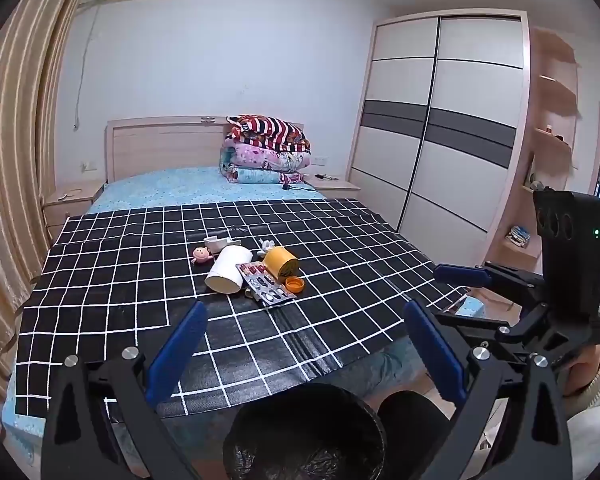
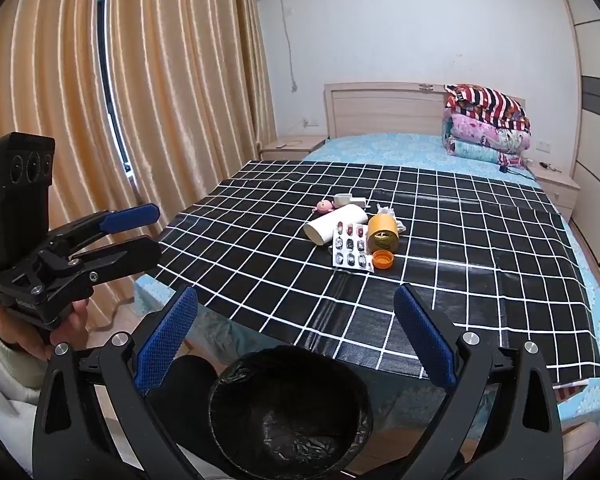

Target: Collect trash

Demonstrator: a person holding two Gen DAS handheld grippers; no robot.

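A small heap of trash lies mid-bed on a black checked cloth [image 1: 340,264] [image 2: 460,240]. It holds a white paper tube [image 1: 228,270] [image 2: 336,222], a tipped yellow bottle [image 1: 281,262] [image 2: 383,232], its orange cap [image 1: 294,283] [image 2: 382,259], a pill blister sheet [image 1: 264,282] [image 2: 350,248], a crumpled tissue [image 1: 267,245] [image 2: 386,211], a pink toy [image 1: 201,255] [image 2: 325,206] and a white plastic piece [image 1: 217,243] [image 2: 346,199]. A black-lined bin [image 1: 308,390] [image 2: 292,354] stands at the foot of the bed. Above it, side by side, my left gripper [image 1: 305,306] [image 2: 158,230] and right gripper [image 2: 296,292] [image 1: 448,292] are both open, well short of the heap.
Folded quilts [image 1: 266,148] [image 2: 486,128] are stacked at the headboard. A sliding wardrobe [image 1: 440,120] lines the right side and tan curtains [image 2: 140,100] the left. Nightstands [image 1: 70,196] [image 2: 290,145] flank the bed. A person's dark-clad knee [image 1: 412,412] is beside the bin.
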